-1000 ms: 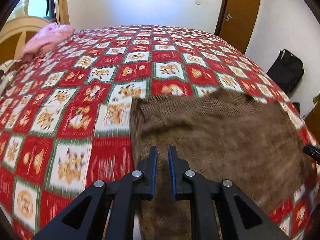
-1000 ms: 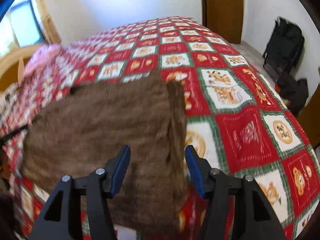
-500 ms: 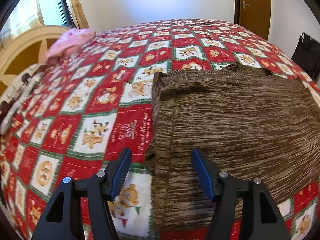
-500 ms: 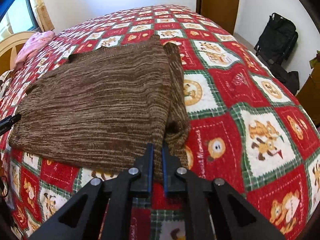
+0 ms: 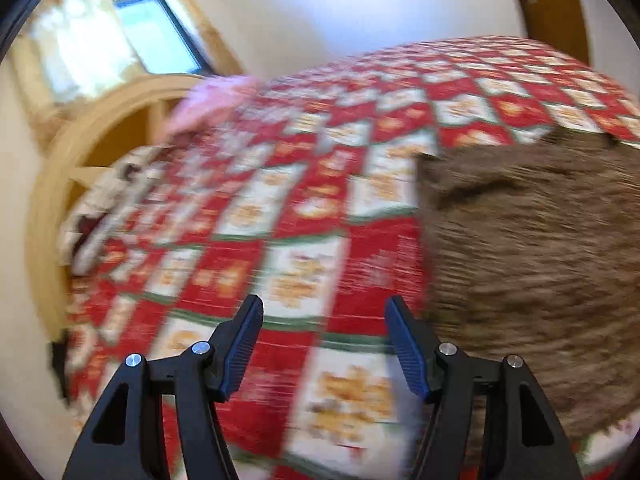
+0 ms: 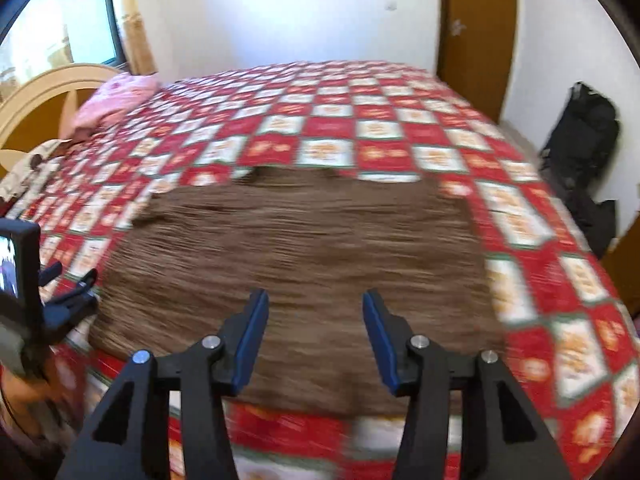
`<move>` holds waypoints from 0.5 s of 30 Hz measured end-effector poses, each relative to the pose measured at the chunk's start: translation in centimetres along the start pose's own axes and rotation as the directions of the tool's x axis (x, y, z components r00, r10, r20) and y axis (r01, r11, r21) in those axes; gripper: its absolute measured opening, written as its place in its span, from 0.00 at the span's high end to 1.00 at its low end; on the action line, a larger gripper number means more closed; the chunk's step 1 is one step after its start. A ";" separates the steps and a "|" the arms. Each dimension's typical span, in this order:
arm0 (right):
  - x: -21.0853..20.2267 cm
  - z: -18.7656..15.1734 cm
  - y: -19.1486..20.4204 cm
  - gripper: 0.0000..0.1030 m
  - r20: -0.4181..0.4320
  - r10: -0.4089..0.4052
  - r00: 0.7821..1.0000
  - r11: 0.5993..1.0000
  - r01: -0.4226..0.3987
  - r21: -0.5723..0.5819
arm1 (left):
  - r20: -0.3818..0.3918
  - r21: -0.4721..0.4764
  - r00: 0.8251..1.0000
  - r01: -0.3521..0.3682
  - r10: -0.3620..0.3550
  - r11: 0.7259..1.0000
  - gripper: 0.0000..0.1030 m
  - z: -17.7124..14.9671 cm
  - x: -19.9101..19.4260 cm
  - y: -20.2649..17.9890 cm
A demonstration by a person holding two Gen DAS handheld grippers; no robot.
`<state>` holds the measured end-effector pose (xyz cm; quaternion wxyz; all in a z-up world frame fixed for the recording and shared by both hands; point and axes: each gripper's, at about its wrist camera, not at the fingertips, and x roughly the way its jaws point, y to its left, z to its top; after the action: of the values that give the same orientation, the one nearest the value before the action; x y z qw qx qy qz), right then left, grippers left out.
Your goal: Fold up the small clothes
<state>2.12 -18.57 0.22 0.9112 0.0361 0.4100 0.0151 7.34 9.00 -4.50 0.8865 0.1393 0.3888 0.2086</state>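
Here, both frames blurred. Brown sweater (image 6: 296, 264) lies flat on the bed's red-and-white quilt (image 6: 360, 128), near the quilt's near edge; its far edge is uneven, its right edge runs straight. Right gripper (image 6: 314, 336) hangs over the sweater's near part, jaws spread wide, nothing between the blue pads (image 6: 252, 336). Left gripper (image 5: 322, 346) is likewise spread wide and empty, over bare quilt (image 5: 248, 264) just left of the sweater (image 5: 532, 264); its right finger sits at the sweater's left edge, contact cannot be told. In the right wrist view the left gripper (image 6: 66, 300) shows at the sweater's left edge, a small screen mounted on it. Pink cloth (image 6: 116, 100) lies well beyond the sweater, far left, by the wooden headboard (image 6: 36, 92). Black bag (image 6: 580, 136) stands on the floor, right of the sweater past the quilt's edge.
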 end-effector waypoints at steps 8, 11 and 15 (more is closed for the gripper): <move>2.8 1.1 7.1 0.49 -0.010 0.095 0.995 0.995 -0.095 -0.020 | 0.017 0.075 0.969 -0.247 0.247 0.966 0.37 1.2 0.5 1.7; 3.2 0.8 7.8 0.49 -0.019 0.096 0.995 0.995 -0.097 -0.037 | 0.028 0.112 0.966 -0.259 0.257 0.959 0.37 1.3 0.2 1.6; 4.3 -0.5 6.7 0.49 -0.087 0.075 0.993 0.996 -0.079 -0.042 | 0.045 0.102 0.978 -0.206 0.203 0.973 0.37 1.0 -1.8 1.0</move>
<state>4.61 -11.62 -2.77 0.8923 0.0307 0.4462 0.0608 6.76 8.93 -2.25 0.8581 0.2292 0.3678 0.2753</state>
